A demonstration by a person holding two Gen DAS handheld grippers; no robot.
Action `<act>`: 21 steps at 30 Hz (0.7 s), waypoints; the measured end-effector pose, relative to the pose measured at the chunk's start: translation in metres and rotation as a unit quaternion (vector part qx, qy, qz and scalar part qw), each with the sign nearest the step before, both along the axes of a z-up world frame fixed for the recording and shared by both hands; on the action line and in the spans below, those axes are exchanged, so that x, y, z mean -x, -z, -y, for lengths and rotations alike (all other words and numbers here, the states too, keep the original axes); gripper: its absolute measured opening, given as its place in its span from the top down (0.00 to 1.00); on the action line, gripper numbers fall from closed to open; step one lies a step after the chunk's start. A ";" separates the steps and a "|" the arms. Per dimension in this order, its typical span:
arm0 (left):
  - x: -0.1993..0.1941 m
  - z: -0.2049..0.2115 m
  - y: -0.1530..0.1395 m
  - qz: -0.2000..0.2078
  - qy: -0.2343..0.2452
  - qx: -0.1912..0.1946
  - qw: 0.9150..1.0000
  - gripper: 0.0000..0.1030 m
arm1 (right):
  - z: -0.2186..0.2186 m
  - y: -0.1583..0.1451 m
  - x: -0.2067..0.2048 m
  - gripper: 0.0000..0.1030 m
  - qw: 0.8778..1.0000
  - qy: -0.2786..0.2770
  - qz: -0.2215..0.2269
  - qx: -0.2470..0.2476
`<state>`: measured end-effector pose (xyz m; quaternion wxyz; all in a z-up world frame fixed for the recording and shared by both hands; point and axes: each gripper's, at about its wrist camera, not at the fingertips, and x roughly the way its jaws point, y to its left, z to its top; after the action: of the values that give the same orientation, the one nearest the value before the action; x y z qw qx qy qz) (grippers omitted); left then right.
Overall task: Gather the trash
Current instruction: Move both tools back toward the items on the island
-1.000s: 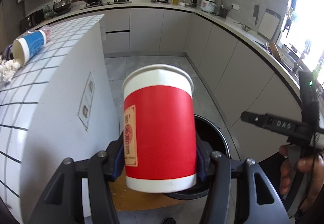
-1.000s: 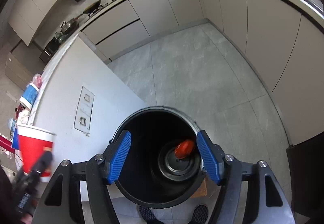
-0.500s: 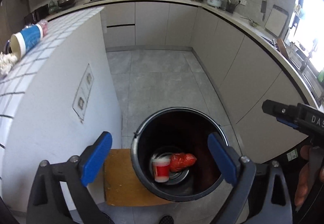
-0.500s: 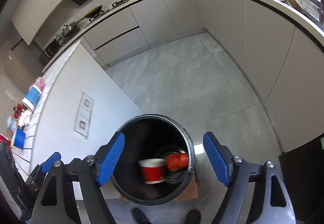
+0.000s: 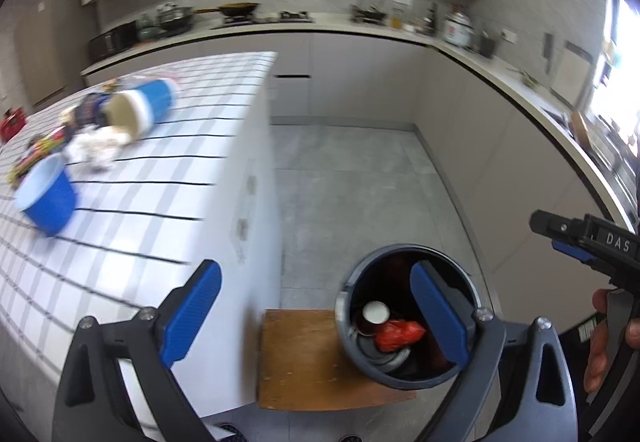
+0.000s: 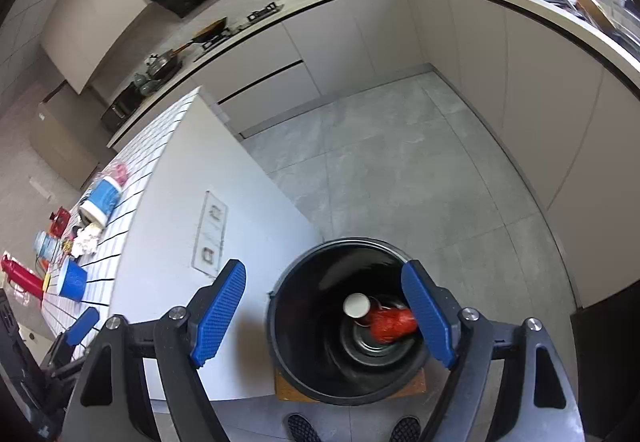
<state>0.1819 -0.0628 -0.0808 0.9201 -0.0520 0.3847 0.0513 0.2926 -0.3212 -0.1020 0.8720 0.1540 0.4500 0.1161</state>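
Observation:
The black trash bin (image 5: 348, 294) (image 6: 280, 326) stands on a wooden board (image 5: 300, 358) on the floor beside the island. Inside lie the red paper cup (image 5: 374, 316) (image 6: 357, 308) and a red wrapper (image 5: 398, 334) (image 6: 390, 324). My left gripper (image 5: 316, 314) is open and empty, between the island edge and the bin. My right gripper (image 6: 324, 318) is open and empty above the bin. On the tiled island top (image 5: 160, 178) lie a tipped blue-and-white cup (image 5: 142, 110) (image 6: 100, 200), a blue cup (image 5: 46, 198) (image 6: 72, 280) and crumpled white paper (image 5: 96, 144) (image 6: 86, 242).
The island's white side panel (image 6: 208, 230) with sockets faces the bin. Grey cabinets and a counter (image 5: 460, 54) run along the back and right. More small items and a red bottle (image 6: 20, 276) lie at the island's far left. Shoes (image 6: 304, 428) show below the bin.
My left gripper opened and let go of the red cup, which fell into the bin. The left gripper then swung left toward the island top. The right gripper stayed open above the bin.

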 end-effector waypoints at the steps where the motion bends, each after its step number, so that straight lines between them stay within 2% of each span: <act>1: 0.004 -0.012 -0.003 0.002 -0.011 0.001 1.000 0.06 | -0.007 -0.002 0.000 0.20 1.000 -0.003 0.001 0.000; 11: 0.030 -0.111 -0.016 0.025 -0.099 -0.007 0.995 0.06 | -0.083 -0.018 -0.006 0.20 0.999 -0.041 0.017 0.002; 21: 0.044 -0.176 -0.027 0.038 -0.129 -0.016 0.991 0.06 | -0.157 -0.038 -0.002 0.20 0.995 -0.084 0.045 0.037</act>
<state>0.1382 0.1133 -0.0538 0.9207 -0.0884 0.3384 0.1734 0.2943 -0.1643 -0.0639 0.8836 0.0776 0.4259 0.1786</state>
